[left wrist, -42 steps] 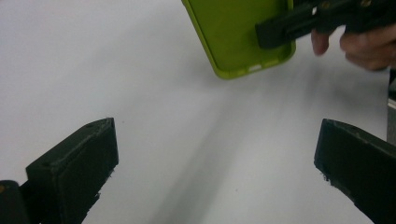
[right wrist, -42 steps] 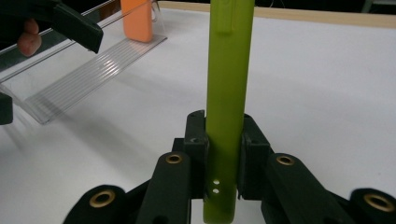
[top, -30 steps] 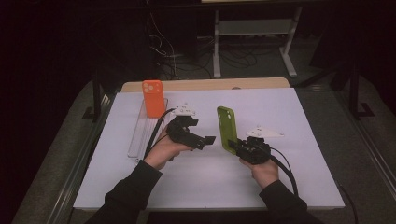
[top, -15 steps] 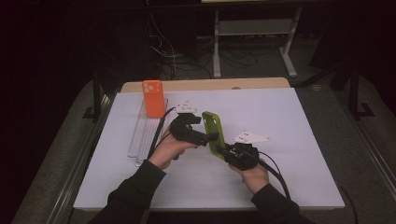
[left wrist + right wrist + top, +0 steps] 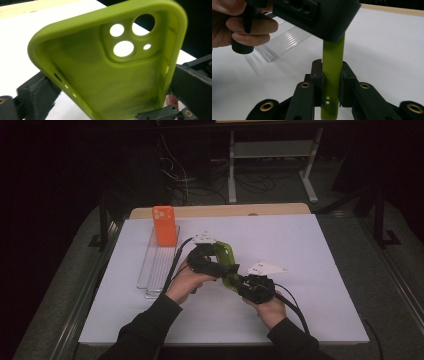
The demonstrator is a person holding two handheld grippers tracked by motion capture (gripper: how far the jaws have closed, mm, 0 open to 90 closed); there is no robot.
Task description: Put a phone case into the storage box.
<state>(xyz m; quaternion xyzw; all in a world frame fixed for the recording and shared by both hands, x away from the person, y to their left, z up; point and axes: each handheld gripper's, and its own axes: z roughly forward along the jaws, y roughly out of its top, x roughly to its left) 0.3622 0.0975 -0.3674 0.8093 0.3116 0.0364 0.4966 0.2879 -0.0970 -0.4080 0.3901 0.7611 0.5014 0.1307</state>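
The right claw is clamped on the green phone case: in the right gripper view its two pads press flat on either face of the case's thin edge, and the case rises between them. In the high view that right claw sits at about 5 o'clock of the table's middle, holding the green case off the table, tilted up toward 11 o'clock.

The left claw meets the case there from 9 o'clock. In the left gripper view the case stands with its hollow inside and camera cut-outs facing the lens, and black jaws flank its two long sides; whether those pads already press on it I cannot tell, so the left claw's state stays undecided.

Farther out, at 10 o'clock of the claws, a clear ribbed rack lies on the table, and an orange phone case stands upright at its far end.

My reading is that the work is about halfway: one case is already placed in the rack, and the green one is lifted and being passed or re-gripped between the hands. Left to do, by that judgement, are securing it in the left claw, carrying it toward 10 o'clock, and standing it in a free slot near the orange case.
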